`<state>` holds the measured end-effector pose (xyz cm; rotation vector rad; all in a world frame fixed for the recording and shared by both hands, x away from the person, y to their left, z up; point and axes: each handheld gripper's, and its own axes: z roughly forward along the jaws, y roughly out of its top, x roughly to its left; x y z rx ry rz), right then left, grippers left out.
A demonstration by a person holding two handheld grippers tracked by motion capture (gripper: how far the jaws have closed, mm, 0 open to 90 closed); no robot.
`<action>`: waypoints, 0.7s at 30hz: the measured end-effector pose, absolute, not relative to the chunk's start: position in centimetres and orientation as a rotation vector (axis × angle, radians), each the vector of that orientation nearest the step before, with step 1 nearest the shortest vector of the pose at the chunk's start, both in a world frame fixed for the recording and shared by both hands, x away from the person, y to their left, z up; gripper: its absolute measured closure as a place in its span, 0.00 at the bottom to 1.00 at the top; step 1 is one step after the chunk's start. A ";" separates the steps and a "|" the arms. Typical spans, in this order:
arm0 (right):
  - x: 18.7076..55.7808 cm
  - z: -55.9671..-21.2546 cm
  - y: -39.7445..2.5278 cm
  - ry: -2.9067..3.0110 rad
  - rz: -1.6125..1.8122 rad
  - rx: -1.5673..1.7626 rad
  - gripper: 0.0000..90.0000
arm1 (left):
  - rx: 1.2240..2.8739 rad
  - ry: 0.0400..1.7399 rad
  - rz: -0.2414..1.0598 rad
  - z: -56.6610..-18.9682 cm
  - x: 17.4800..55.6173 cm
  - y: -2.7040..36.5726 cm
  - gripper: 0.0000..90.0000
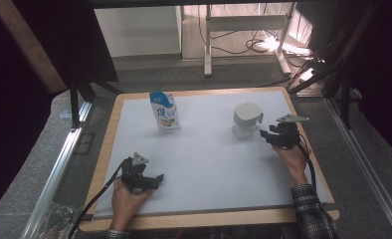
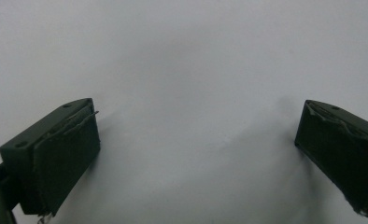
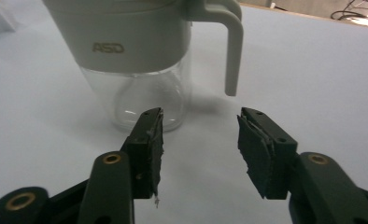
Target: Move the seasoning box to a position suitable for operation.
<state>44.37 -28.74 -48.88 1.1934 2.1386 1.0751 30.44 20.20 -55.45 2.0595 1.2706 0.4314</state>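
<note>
Your left gripper (image 1: pixel 151 180) sits at the lower left of the high view, jaws spread wide over bare table (image 1: pixel 209 164). A milk pouch (image 1: pixel 164 112) stands upper left of centre. Right of centre stands the jug (image 1: pixel 245 119); your right gripper (image 1: pixel 269 135) waits just beside it, jaws apart, holding nothing.

The jug (image 3: pixel 140 46) at the upper left of the right gripper view bears gold letters "ASD" on its white band.
</note>
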 end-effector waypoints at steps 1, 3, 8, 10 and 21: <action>44.6 -48.8 -28.9 2.148 1.070 1.210 0.60 | 2.059 1.270 0.431 -55.4 30.4 20.2 0.00; 44.8 -48.8 -28.9 2.155 1.082 1.221 0.61 | 2.060 1.270 0.431 -55.4 30.4 20.2 0.00; 45.6 -48.4 -28.5 2.152 1.066 1.204 0.64 | 2.060 1.270 0.431 -55.4 30.4 20.2 0.00; 46.0 -48.4 -28.5 2.156 1.044 1.215 0.64 | 2.059 1.271 0.431 -55.5 30.4 20.2 0.00; 47.8 -48.3 -28.3 2.125 1.063 1.214 0.65 | 2.060 1.270 0.431 -55.4 30.4 20.2 0.00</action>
